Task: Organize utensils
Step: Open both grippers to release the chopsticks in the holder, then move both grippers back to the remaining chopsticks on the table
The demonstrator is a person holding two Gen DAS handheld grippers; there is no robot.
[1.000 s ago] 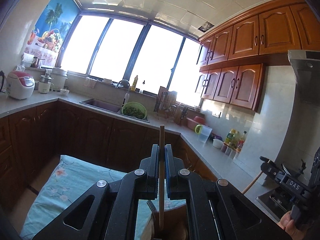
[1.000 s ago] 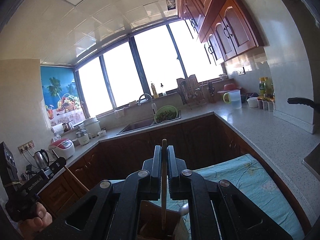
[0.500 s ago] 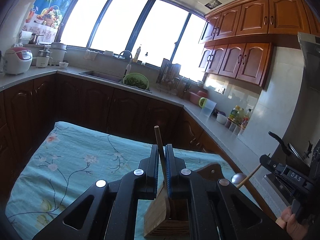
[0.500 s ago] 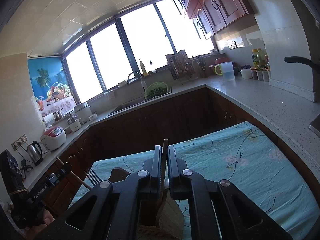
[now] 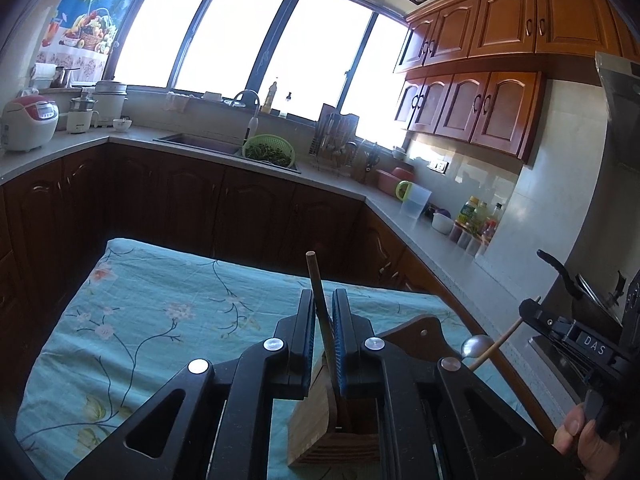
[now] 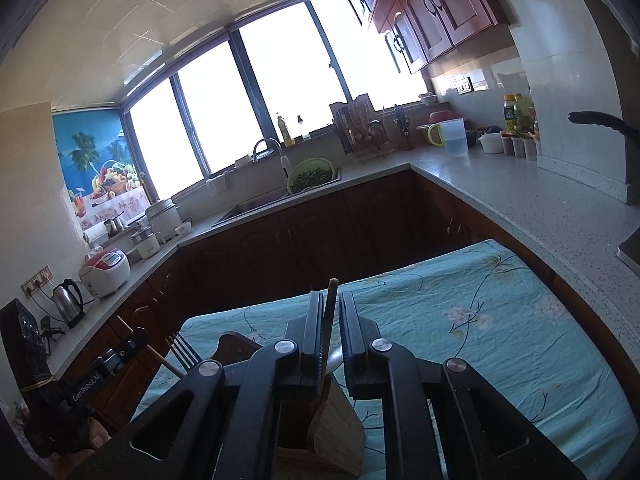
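— While the jaws of the left gripper (image 5: 323, 322) are easing apart, is anything between them?

— Yes, a thin wooden handle (image 5: 318, 296), leaning slightly, its lower end down in the wooden utensil holder (image 5: 316, 428) right beneath the fingers. The pads look clear of it, or nearly so, with a sliver of gap on each side.

— And the right gripper (image 6: 330, 326)?

— The same picture: its jaws are opening around a second wooden handle (image 6: 330, 304), which tilts against one pad and drops into the same holder. From the left camera, that one shows a rounded metal spoon bowl (image 5: 476, 346) on its stick. The fork (image 6: 183, 348) seen from the right camera looks to belong to the left gripper's handle.

— How would you say these handle?

— Light, stiff, and fairly slick where the wood is smooth, I'd judge. Take them mid-handle, never at the metal end, or they swing.

— And the holder?

— It stands on the floral blue cloth (image 5: 160, 300), which is soft, so I'd expect it to tip if a handle gets dragged sideways.
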